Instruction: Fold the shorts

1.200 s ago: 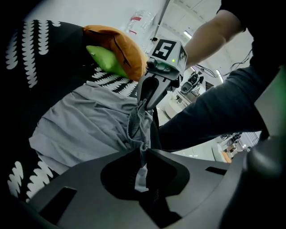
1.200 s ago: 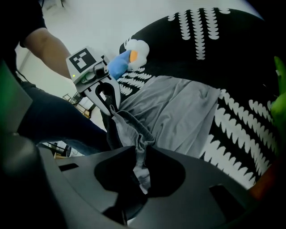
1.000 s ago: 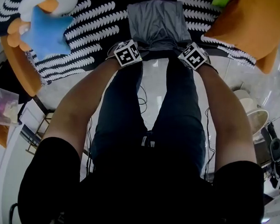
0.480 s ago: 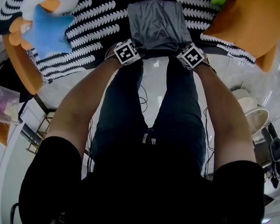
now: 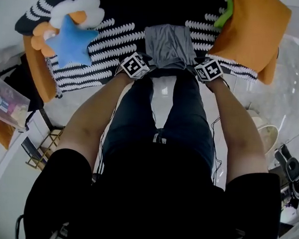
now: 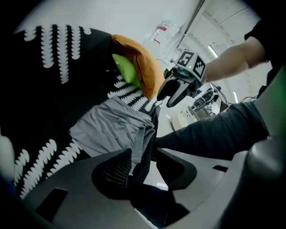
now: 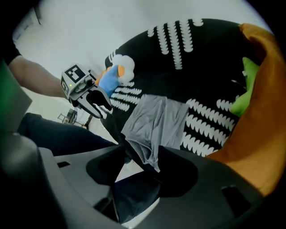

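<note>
Fingers, left gripper (image 6: 144, 152): just been opening, now apart; the dark edge of the shorts (image 6: 111, 127) hangs between them, seemingly unpinched.
Fingers, right gripper (image 7: 142, 150): also just been opening, now wide; the grey hem droops between them.
Cover (image 5: 118, 40): black, white-patterned.
Cushion (image 5: 249, 32): orange, right of the shorts.
Shorts: grey, lying at the cover's near edge.
</note>
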{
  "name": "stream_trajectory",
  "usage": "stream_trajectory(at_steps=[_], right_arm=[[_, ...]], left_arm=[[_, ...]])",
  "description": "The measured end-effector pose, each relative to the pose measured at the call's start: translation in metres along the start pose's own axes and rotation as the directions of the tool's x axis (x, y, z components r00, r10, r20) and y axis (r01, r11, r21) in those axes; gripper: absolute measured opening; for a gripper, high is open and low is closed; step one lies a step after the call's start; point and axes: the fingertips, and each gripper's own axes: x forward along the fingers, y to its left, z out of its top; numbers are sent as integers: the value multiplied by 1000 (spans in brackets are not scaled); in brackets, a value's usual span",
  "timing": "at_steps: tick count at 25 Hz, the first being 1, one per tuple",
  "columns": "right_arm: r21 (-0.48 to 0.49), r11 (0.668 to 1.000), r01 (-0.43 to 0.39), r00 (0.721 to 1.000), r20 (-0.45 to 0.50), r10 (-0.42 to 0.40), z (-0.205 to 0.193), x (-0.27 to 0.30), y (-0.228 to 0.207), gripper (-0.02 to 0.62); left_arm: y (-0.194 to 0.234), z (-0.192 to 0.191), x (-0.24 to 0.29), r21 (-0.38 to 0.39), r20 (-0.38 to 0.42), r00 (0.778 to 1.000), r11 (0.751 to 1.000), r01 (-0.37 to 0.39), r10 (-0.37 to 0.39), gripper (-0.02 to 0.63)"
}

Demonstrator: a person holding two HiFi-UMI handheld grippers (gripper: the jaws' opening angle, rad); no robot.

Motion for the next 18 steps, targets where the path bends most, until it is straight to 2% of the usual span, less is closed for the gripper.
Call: stream_trajectory(at_steps=[4, 7, 11, 14, 18], right_arm=[[2, 1000, 1, 997, 74, -1, 47, -52, 21, 241], [-14, 1000, 14, 991, 133, -12, 85, -93, 36, 238], [31, 1000, -3, 971, 238, -4, 130, -150, 55, 235], [45, 999, -5, 949, 314, -10, 159, -193, 64, 233], [55, 998, -12, 920, 393, -11, 180, -247, 77, 233]], left_arm=[[8, 48, -70, -49, 96, 992, 996, -76, 80, 189], [14, 85, -125, -61, 176, 975, 990, -126, 135, 189], [9, 125, -194, -53, 245, 952, 983, -177, 184, 189], [4, 150, -241, -83, 317, 922, 975, -207, 223, 189], [-17, 180, -297, -177, 458, 854, 967, -183, 246, 189]])
